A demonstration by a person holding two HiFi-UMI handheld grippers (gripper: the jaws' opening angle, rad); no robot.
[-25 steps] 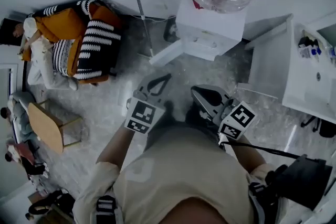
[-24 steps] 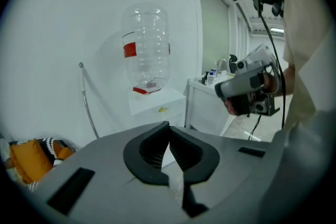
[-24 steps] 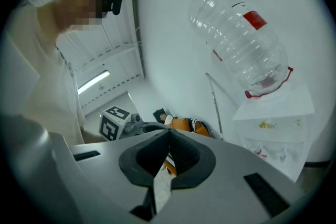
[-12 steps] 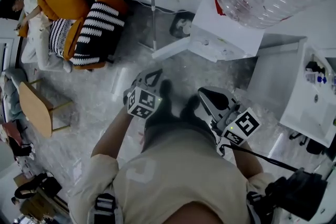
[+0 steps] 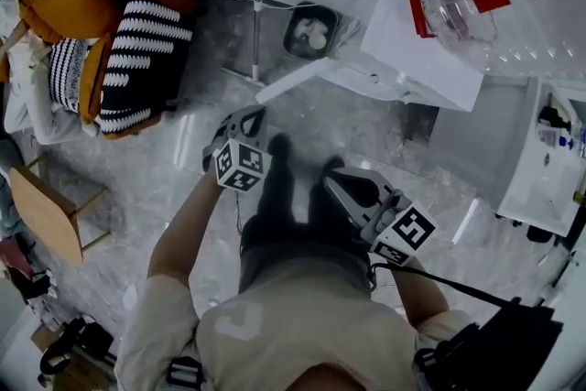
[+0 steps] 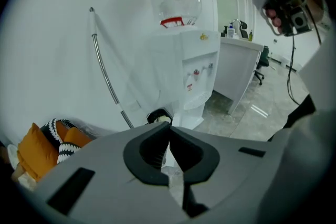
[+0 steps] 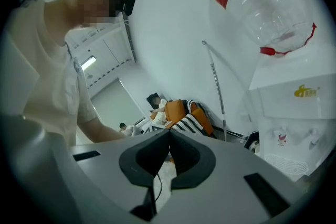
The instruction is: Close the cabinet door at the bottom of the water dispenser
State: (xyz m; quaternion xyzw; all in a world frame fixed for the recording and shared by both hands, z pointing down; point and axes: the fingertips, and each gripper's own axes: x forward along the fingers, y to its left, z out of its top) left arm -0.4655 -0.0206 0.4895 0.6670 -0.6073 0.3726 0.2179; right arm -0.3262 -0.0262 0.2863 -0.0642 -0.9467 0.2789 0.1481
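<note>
Both tongs are clenched with nothing held: in each gripper view the dark pads are seen meeting at the tips, for the left tongs (image 6: 168,128) and the right tongs (image 7: 169,134) alike. Only in the head view is the door (image 5: 307,76) made out plainly. It stands open from the base of the dispenser (image 5: 421,41) as a white panel swung out over the floor. The dispenser's taps and a counter (image 6: 236,60) beyond it are shown by the left gripper view alone, where the door is too pale against the wall to be traced. A person's sleeve and a striped chair (image 7: 186,113) are shown behind the right tongs. In the head view the door lies just ahead of the left tongs (image 5: 247,117), untouched, and farther from the right tongs (image 5: 330,181).
</note>
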